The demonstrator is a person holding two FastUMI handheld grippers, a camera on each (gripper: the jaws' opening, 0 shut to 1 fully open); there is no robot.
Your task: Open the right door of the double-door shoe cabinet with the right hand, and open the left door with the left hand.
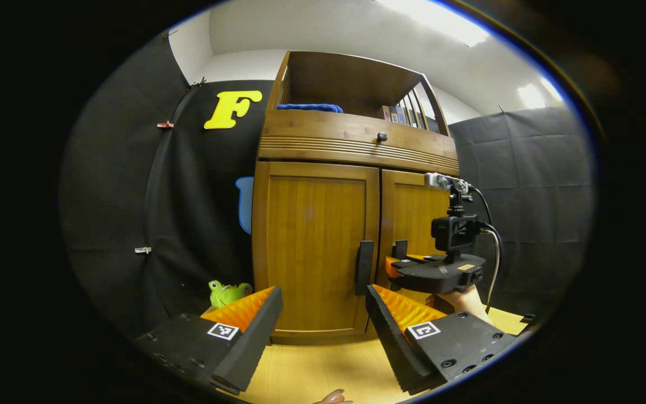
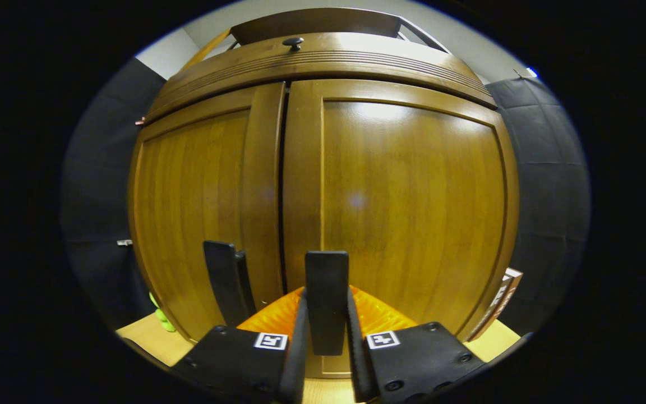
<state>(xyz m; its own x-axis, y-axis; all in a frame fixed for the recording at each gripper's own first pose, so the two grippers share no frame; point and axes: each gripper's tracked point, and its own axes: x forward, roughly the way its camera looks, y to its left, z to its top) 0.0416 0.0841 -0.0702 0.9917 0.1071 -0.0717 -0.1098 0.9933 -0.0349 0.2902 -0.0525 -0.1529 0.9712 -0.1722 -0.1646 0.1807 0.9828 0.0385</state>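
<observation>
Right gripper view showed the right gripper (image 2: 327, 314) pinching the right door handle (image 2: 327, 292); the left gripper (image 1: 323, 314), below the left door handle (image 1: 364, 268), gaped; a skewed pull risked slipping.

My right gripper (image 2: 327, 359) sits at the right door (image 2: 407, 207), its 2 fingers either side of that door's handle (image 2: 327, 297). My left gripper (image 1: 323, 331) hangs before the left door (image 1: 314, 247), apart from it.

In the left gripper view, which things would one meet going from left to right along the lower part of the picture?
Small green plush toy → wooden left cabinet door → its black vertical handle → black handle of the right door → other black-and-orange gripper, closed on that handle.
</observation>
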